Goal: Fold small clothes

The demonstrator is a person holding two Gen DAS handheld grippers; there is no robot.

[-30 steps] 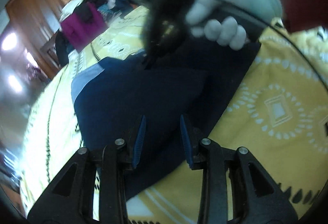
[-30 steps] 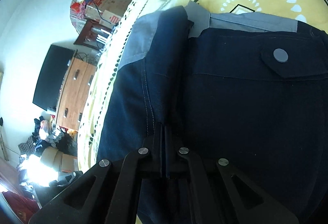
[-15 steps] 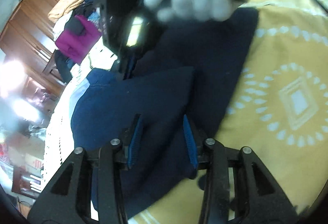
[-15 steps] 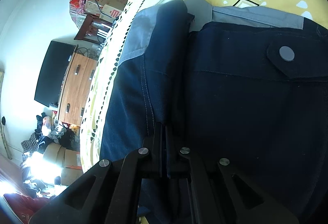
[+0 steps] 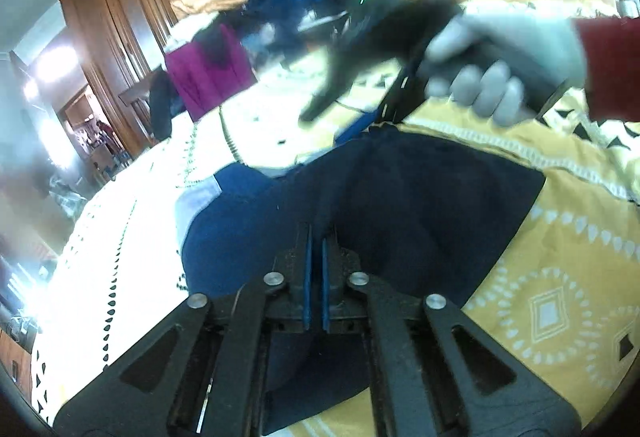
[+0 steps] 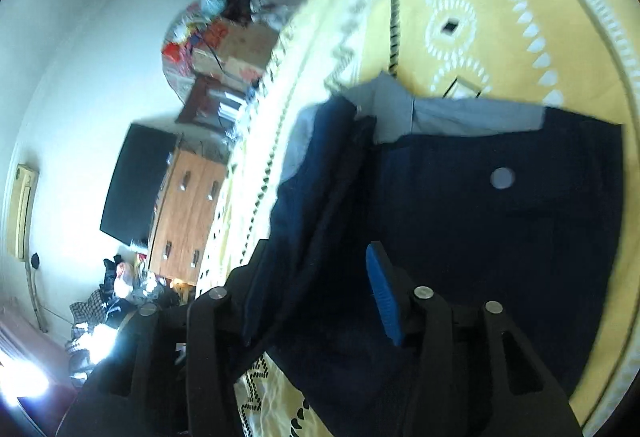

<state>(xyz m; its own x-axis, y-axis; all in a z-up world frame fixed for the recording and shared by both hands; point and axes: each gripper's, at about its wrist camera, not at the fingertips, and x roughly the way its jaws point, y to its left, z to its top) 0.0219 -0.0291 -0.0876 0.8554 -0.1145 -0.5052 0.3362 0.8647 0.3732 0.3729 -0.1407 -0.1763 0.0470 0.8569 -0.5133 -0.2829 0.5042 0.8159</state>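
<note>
Left closes on the fold, right lets go

Your left gripper (image 5: 315,253), jaws just closed, pinches the navy shorts (image 5: 420,205) at six o'clock; right gripper (image 6: 320,289), just opened, stands apart with cloth between. Lift evenly, lay toward twelve o'clock on the yellow bedspread (image 5: 560,277).

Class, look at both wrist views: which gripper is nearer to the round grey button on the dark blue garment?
Right. The right gripper hangs open over the garment just below the button. The left gripper sits shut at another edge; no button shows there.
</note>
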